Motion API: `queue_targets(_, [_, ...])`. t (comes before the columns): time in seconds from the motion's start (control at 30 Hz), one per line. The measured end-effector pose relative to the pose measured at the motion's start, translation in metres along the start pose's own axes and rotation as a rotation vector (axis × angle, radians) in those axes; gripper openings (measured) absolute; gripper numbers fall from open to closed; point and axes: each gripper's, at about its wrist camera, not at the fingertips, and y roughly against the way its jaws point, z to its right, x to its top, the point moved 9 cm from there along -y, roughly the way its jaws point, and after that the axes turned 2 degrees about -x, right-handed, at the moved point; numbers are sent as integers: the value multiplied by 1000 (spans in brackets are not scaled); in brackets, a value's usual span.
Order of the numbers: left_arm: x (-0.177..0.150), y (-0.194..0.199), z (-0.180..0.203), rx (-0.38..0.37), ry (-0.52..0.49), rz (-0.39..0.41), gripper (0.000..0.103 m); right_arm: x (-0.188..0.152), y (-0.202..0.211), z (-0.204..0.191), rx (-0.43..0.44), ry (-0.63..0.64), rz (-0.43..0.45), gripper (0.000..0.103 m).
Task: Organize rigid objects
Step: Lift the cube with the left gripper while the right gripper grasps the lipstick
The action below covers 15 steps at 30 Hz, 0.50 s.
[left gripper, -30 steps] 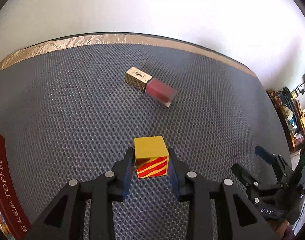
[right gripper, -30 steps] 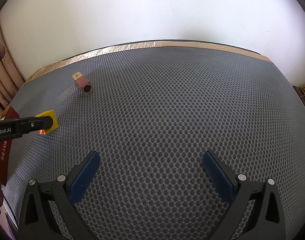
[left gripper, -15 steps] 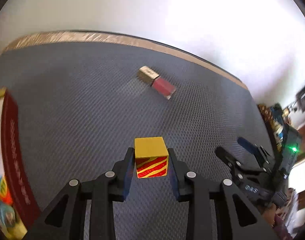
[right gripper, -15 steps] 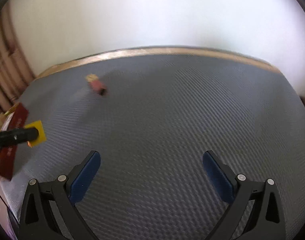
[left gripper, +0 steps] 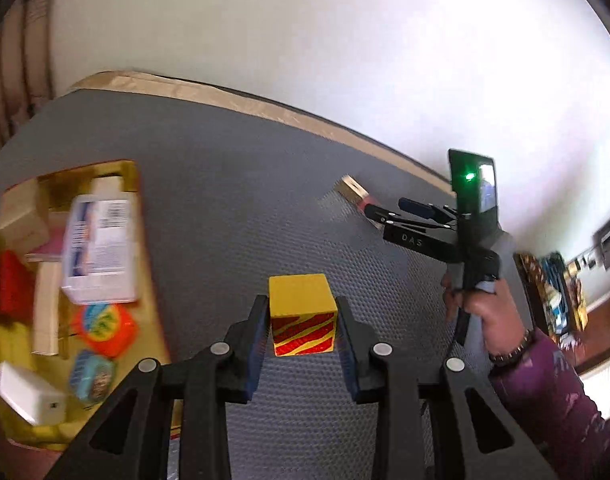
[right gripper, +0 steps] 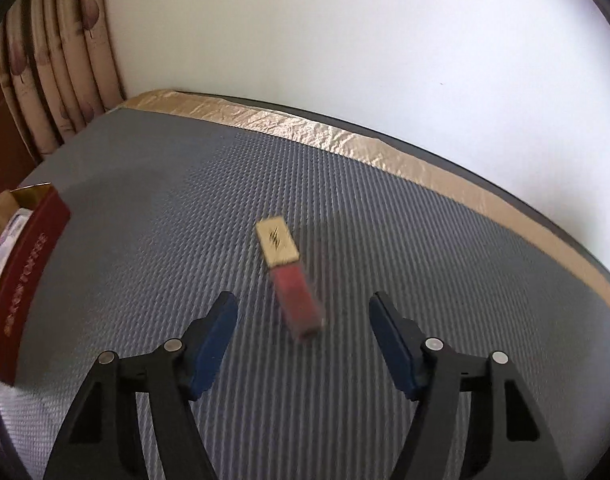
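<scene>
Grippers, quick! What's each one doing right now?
Left gripper: shut on the yellow block.
Right gripper: open, jaws closing, with the lip gloss tube between them, not touched yet.

The box (right gripper: 23, 280) sits at the mat's (right gripper: 385, 240) left; the lipstick (right gripper: 291, 278) lies mid-mat.

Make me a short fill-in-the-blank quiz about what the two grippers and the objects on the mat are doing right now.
1. The left gripper is shut on a yellow and red ____.
2. The lipstick tube lies on the grey ____, ahead of the right gripper, whose jaws are closing.
3. The tube's cap is ____ in colour.
4. The box of sorted items has a dark ____ outer side.

Missing words: block; mat; gold; red
</scene>
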Motion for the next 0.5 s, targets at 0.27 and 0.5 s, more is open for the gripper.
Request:
queue_targets(0.27, [-4,64,-57,91,89,78,32,3,-31,-4,1,19,-102,34])
queue_targets(0.5, [-18,101,-111,184,164,105,32,-3,-21,-13,55,-62,-141,18])
